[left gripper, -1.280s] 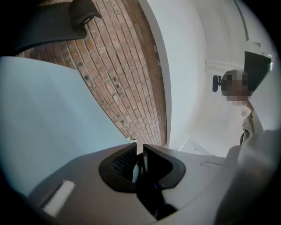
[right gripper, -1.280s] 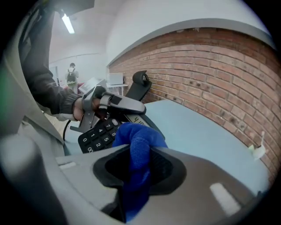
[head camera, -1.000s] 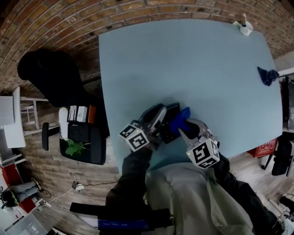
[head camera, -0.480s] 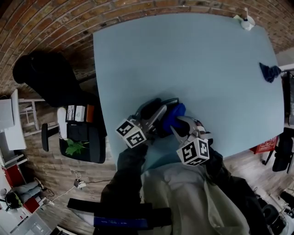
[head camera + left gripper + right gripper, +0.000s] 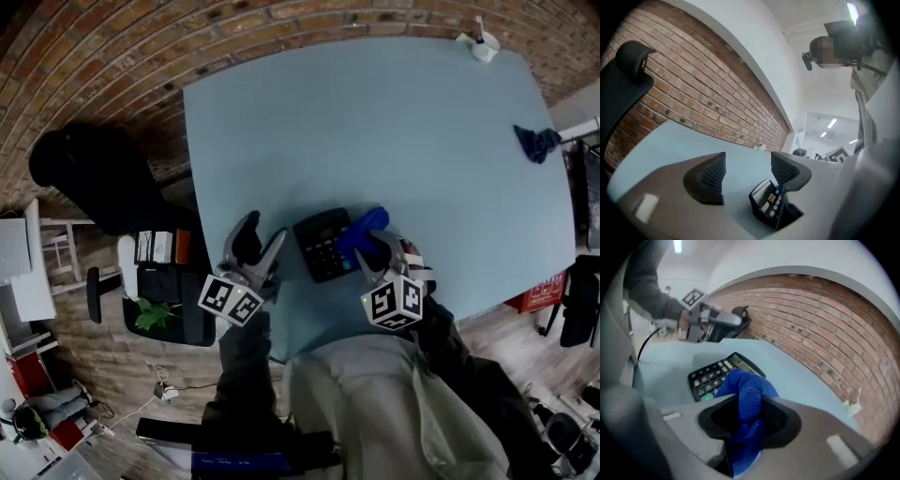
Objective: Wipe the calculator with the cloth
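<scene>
A black calculator [image 5: 322, 245] lies face up on the pale blue table [image 5: 375, 122], near its front edge. My left gripper [image 5: 261, 246] stands to the calculator's left, apart from it. Its jaws have just been opening and are open wide with nothing between them. In the left gripper view the calculator [image 5: 768, 199] sits just beyond the right fingertip [image 5: 786, 169]. My right gripper [image 5: 373, 249] is shut on a blue cloth [image 5: 362, 230]; its jaws have just been opening a little, with the cloth [image 5: 747, 397] still pinched between them. The cloth overlaps the calculator's [image 5: 716, 373] right side.
A second dark blue cloth [image 5: 534, 142] lies at the table's right edge. A small white object [image 5: 480, 45] stands at the far right corner. A black office chair [image 5: 94, 178] and a box with a green plant [image 5: 155, 314] sit left of the table, by the brick wall.
The left gripper let go of the calculator, opened wide and drew off to the left. The calculator now lies flat on the table. The right gripper with the cloth sank slightly.
</scene>
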Motion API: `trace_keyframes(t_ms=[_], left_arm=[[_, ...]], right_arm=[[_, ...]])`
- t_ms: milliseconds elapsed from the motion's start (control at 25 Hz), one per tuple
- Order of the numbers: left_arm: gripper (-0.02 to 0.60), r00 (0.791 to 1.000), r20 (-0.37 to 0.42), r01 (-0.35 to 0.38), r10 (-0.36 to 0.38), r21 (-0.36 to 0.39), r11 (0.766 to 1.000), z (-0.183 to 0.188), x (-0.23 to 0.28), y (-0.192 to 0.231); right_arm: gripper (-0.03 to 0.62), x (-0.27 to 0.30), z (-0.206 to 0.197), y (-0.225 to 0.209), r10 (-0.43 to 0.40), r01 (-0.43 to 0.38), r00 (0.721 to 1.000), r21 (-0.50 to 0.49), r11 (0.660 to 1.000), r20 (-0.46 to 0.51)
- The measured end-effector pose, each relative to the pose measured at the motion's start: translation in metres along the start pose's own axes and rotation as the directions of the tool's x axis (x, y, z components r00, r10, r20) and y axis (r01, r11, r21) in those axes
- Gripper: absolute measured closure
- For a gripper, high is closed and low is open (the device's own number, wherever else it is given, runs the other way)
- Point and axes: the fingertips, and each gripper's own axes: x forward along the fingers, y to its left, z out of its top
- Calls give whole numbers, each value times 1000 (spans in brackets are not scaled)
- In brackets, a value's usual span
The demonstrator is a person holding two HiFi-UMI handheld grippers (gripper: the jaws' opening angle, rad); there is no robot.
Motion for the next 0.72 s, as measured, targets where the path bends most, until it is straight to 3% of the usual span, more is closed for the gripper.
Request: trace_keyframes(t_ms=[80,120,200,320,400,480,560,720], left_arm=[[290,1000,6,-27,27,23,999,10,-20,-3],[296,999,19,-39,39,25,999,15,-30,-7],[321,997,57,-60,60,1,998,23,-53,-16],[375,991,97,-92,97,-49,995,27,-87,-33],[422,986,115,-109,119,-90,990,21,-101,-46],[574,983,140,-101,121,-138,985,14,-107,-59],[578,982,155,-77,106,-183,980,8,-105,-70],[578,982,179,-29,65,-197,980,11,-94,-98]], right_arm=[[463,-7,-3,-7,-38,34,999,-118,992,-35],[452,-14,-3,-13,-56,52,998,-113,992,-32],[424,-30,-4,-25,-65,66,998,18,998,-12],[425,-54,-4,-36,-69,57,997,241,969,40],[430,-70,-7,-41,-60,42,997,298,954,52],[499,-88,3,-47,-82,33,988,333,942,133],[579,-104,20,-44,-104,5,964,374,927,245],[592,-118,42,-10,-50,-124,928,434,892,369]])
